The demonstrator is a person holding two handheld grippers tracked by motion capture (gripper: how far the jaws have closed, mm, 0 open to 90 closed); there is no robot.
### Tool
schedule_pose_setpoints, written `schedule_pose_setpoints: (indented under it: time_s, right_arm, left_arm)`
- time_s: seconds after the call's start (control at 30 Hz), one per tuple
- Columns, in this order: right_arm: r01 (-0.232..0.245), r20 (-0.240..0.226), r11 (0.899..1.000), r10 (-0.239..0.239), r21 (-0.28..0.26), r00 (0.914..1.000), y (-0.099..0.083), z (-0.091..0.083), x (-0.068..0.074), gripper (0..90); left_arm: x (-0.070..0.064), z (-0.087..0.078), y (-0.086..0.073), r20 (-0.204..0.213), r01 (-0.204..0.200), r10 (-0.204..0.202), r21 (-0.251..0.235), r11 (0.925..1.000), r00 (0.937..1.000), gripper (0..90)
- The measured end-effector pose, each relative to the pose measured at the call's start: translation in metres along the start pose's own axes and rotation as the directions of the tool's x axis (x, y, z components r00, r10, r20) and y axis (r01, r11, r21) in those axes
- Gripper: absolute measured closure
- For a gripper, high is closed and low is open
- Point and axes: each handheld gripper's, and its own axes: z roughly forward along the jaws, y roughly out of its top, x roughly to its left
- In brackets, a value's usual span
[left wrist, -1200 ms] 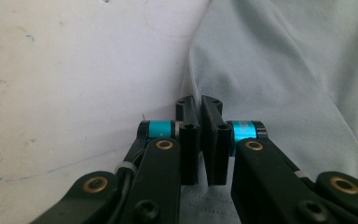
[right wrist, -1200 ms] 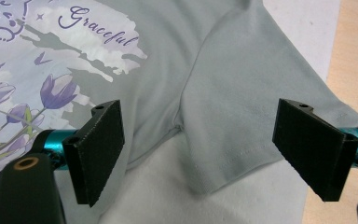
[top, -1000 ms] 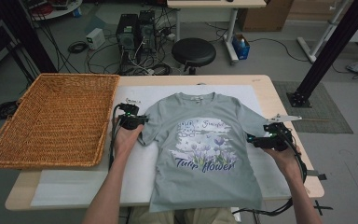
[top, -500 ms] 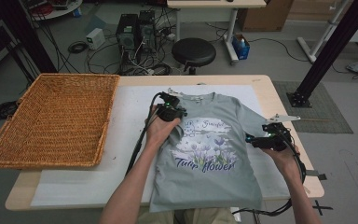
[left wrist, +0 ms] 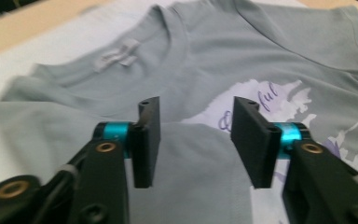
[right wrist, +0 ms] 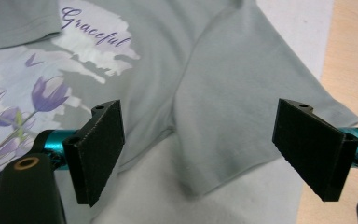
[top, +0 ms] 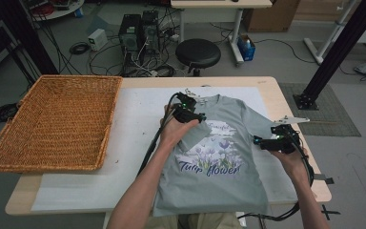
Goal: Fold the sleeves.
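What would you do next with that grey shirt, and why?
Probably lower the right gripper and close it on the right sleeve, then fold it inward. The left sleeve already lies folded over the T-shirt front, while the right one lies flat between open jaws.

Wicker basket [top: 52, 124] sits on the left part of the wooden tabletop [top: 271, 88], its right rim just beside a white sheet [top: 133, 129] that covers most of the tabletop. Behind the tabletop on the floor: black round stool [top: 198, 53], two dark computer towers [top: 140, 31] with tangled cables [top: 102, 52], small white box [top: 96, 39], blue container [top: 246, 47] by a white desk leg. Black slanted frame post [top: 336, 52] stands at right on a dark floor mat [top: 314, 107].
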Motion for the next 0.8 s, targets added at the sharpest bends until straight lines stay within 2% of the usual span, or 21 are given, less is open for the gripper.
schedule_pose_setpoints:
  time_s: [0.1,0.2,0.33,0.4,0.47,0.63,0.67,0.8]
  right_arm:
    - [-0.001,0.033,1.0,0.001,-0.005,0.9995,0.001,0.001,-0.007,25.7]
    - [-0.015,0.071,1.0,0.014,0.007,0.9974,0.005,0.008,-0.018,30.7]
    - [-0.072,0.127,0.997,0.069,0.014,0.9895,0.014,0.018,-0.043,37.5]
    - [-0.108,0.14,0.994,0.103,0.027,0.9848,0.019,0.023,-0.056,41.2]
    - [-0.106,0.12,0.993,0.099,0.058,0.9879,0.02,0.031,-0.063,43.8]
    - [-0.089,0.127,0.983,0.069,0.161,0.9896,0.016,0.051,-0.065,45.3]
    - [-0.091,0.135,0.982,0.069,0.164,0.9884,0.016,0.053,-0.065,46.0]
    - [-0.094,0.108,0.984,0.078,0.151,0.9911,0.016,0.054,-0.064,63.4]
  left_arm:
    - [0.005,-0.014,-0.001,-0.031,-0.006,0.005,-0.022,0.9997,0.9995,46.9]
    - [0.008,-0.024,-0.005,-0.044,-0.003,0.002,-0.038,0.9993,0.999,46.3]
    - [0.012,-0.034,-0.011,-0.053,0.01,-0.013,-0.062,0.9981,0.9985,46.2]
    - [0.014,-0.039,-0.014,-0.059,0.017,-0.021,-0.07,0.9974,0.998,46.2]
    - [0.017,-0.042,-0.016,-0.065,0.019,-0.023,-0.073,0.9972,0.9976,46.1]
    - [0.023,-0.049,-0.02,-0.074,0.027,-0.033,-0.081,0.9964,0.9967,46.1]
    - [0.023,-0.05,-0.02,-0.074,0.029,-0.035,-0.086,0.9958,0.9966,46.1]
    - [0.024,-0.052,-0.022,-0.076,0.028,-0.035,-0.092,0.9954,0.9965,46.1]
